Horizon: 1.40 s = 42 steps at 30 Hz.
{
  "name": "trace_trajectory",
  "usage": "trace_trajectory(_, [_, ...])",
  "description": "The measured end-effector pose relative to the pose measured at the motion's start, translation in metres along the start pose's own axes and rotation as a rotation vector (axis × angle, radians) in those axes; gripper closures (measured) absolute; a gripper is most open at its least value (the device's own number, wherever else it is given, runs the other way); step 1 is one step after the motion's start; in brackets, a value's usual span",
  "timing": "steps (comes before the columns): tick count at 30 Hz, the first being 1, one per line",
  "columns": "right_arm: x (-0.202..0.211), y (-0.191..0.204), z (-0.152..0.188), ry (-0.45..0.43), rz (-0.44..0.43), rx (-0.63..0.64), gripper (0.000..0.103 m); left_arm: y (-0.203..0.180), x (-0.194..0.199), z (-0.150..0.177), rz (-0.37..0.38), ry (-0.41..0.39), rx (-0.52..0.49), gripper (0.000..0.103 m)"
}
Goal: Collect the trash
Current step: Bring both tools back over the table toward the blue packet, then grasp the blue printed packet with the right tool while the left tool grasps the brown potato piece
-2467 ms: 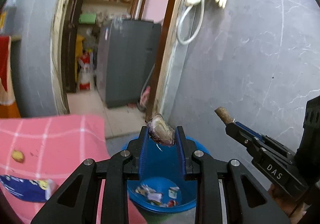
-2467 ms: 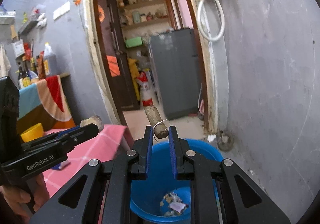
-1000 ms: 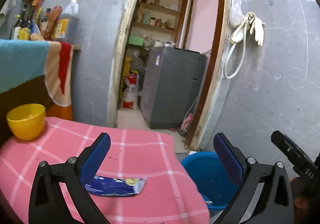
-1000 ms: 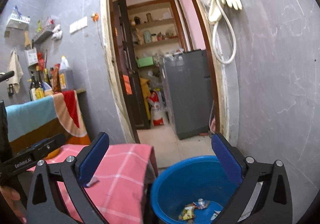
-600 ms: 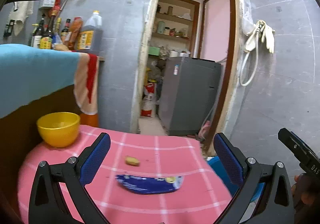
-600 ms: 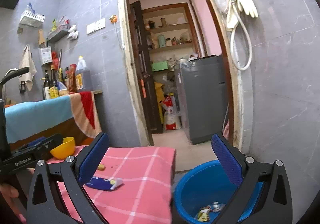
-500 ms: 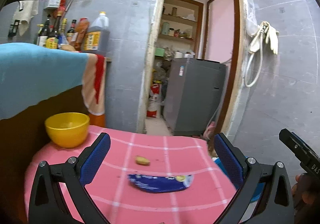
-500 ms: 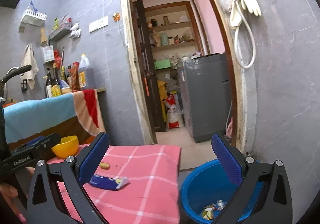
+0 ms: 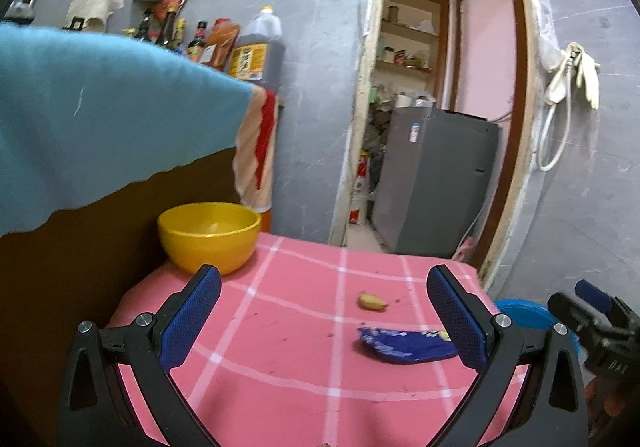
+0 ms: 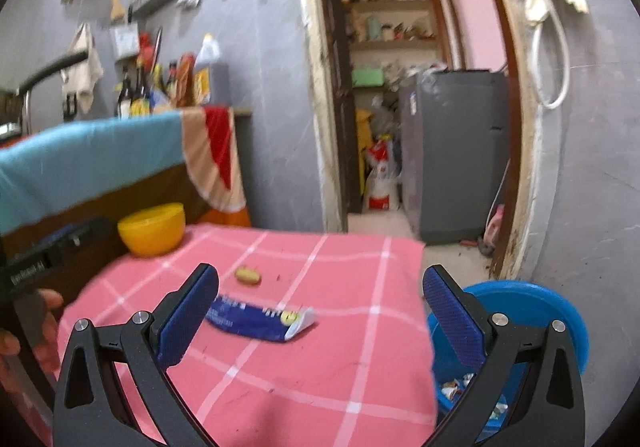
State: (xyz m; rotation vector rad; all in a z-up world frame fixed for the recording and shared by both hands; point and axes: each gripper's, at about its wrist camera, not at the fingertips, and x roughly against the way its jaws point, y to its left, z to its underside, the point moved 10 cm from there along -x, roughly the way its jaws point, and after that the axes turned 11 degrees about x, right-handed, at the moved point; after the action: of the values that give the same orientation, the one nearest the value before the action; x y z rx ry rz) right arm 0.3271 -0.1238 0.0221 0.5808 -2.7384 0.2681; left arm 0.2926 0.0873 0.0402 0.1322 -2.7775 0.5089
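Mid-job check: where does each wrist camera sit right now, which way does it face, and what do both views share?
Left wrist: on the open left gripper, facing the pink-clothed table; right gripper at its right edge.
Right wrist: on the open right gripper, facing table and blue bucket; a hand shows at left.
Shared: blue wrapper, yellow scrap, yellow bowl.

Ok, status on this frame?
Left gripper and right gripper open, empty. Blue wrapper and yellow scrap lie on pink cloth. Nothing blocking.

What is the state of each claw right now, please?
Left claw: open, holding nothing, above the pink tablecloth.
Right claw: open, holding nothing, above the blue wrapper.
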Motion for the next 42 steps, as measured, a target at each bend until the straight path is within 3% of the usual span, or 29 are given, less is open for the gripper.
trace_trajectory(16, [-0.085,0.071,0.053,0.355,-0.156,0.263,0.0,0.049,-0.016,0.017,-0.107,0.064,0.053,0.002])
trace_trajectory(21, [-0.11,0.083,0.065,0.445,-0.144,0.353,0.0,0.053,-0.022,0.021,-0.118,0.087,0.049,0.002])
trace_trajectory(26, [-0.129,0.068,0.068,0.502,-0.15,0.304,0.001,0.051,-0.03,0.025,-0.118,0.116,0.027,0.002])
trace_trajectory(27, [-0.131,0.064,0.067,0.509,-0.157,0.286,0.004,0.05,-0.031,0.026,-0.118,0.12,0.025,0.002])
trace_trajectory(31, [-0.135,0.048,0.066,0.531,-0.2,0.2,0.032,0.048,-0.039,0.028,-0.111,0.137,0.025,0.002])
trace_trajectory(34, [-0.133,0.041,0.065,0.528,-0.203,0.21,0.042,0.046,-0.045,0.03,-0.106,0.154,0.029,0.002])
trace_trajectory(42, [-0.132,0.026,0.065,0.497,-0.212,0.161,0.053,0.028,-0.064,0.042,-0.081,0.234,0.017,0.002])
